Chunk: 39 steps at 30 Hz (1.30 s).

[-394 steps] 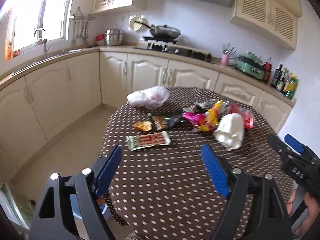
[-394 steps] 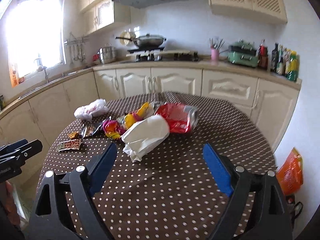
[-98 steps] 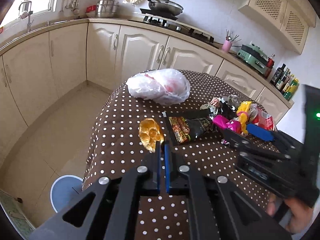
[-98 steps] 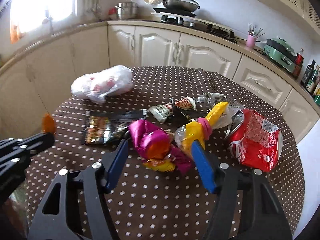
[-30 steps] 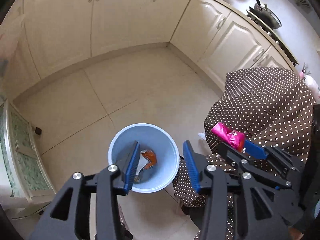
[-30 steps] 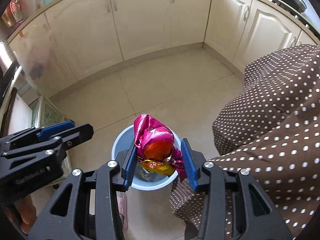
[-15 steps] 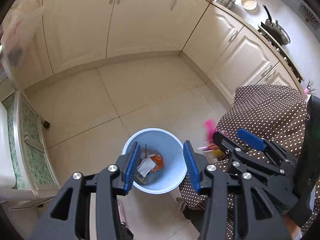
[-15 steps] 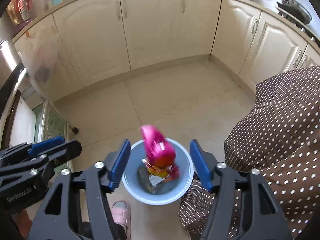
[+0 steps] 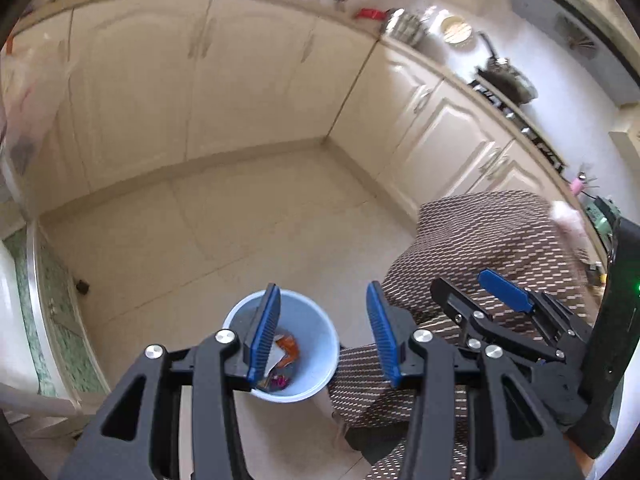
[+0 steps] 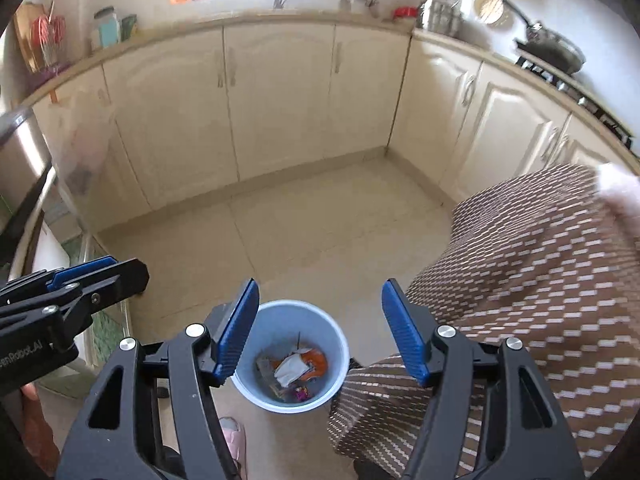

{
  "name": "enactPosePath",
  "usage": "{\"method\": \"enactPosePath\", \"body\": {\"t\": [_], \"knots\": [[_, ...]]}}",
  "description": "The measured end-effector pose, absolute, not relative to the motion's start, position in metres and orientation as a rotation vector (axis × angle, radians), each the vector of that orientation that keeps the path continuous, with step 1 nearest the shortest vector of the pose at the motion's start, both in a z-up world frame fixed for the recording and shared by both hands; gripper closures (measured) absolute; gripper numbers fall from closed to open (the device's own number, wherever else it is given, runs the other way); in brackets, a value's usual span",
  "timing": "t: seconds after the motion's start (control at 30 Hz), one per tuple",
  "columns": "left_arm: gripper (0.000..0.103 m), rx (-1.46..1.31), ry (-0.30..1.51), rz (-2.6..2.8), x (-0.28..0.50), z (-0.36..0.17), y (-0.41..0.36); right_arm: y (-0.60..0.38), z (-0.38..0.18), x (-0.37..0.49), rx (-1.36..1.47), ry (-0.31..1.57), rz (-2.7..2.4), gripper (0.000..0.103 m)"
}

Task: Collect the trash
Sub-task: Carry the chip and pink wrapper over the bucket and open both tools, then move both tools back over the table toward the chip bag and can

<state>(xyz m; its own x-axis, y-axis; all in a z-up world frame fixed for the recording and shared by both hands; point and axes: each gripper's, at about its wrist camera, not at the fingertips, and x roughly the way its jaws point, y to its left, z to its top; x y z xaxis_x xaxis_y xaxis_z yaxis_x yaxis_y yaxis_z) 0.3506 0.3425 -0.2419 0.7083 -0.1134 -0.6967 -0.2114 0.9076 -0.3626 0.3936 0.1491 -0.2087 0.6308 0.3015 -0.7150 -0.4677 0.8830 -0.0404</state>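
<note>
A pale blue bin (image 10: 316,320) stands on the tiled floor beside the table. Inside it lie crumpled wrappers (image 10: 294,368), among them a white one, an orange one and a bit of pink foil (image 10: 301,392). My right gripper (image 10: 316,332) hangs high above the bin, open, with nothing between its blue pads. My left gripper (image 9: 322,332) is open too and empty, also well above the bin (image 9: 316,316). Each gripper shows in the other's view: the right gripper (image 9: 480,288) at the right, the left gripper (image 10: 96,272) at the left.
The table under its brown dotted cloth (image 10: 540,280) fills the right side, a whitish plastic bag (image 10: 618,192) on its far edge. Cream cabinets (image 10: 280,100) run along the walls beyond the open tiled floor (image 10: 320,220). A pink slipper (image 10: 232,436) is near the bin.
The pink foil wrapper has left my right gripper's jaws and dropped into the bin. Both grippers have since risen, so the bin looks smaller and the counters have come into view.
</note>
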Motion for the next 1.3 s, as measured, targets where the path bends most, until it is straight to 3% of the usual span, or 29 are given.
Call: {"method": "enactPosePath", "body": {"t": [0.5, 0.77, 1.3], "knots": [[0.052, -0.271, 0.575, -0.141, 0.308, -0.112, 0.206, 0.006, -0.071, 0.324, -0.121, 0.498, 0.266, 0.036], [0.046, -0.163, 0.575, -0.246, 0.304, -0.089, 0.105, -0.09, -0.058, 0.309, -0.046, 0.466, 0.156, 0.035], [0.045, 0.116, 0.689, -0.391, 0.382, -0.117, -0.071, -0.271, -0.089, 0.322, 0.083, 0.545, -0.105, 0.028]]}}
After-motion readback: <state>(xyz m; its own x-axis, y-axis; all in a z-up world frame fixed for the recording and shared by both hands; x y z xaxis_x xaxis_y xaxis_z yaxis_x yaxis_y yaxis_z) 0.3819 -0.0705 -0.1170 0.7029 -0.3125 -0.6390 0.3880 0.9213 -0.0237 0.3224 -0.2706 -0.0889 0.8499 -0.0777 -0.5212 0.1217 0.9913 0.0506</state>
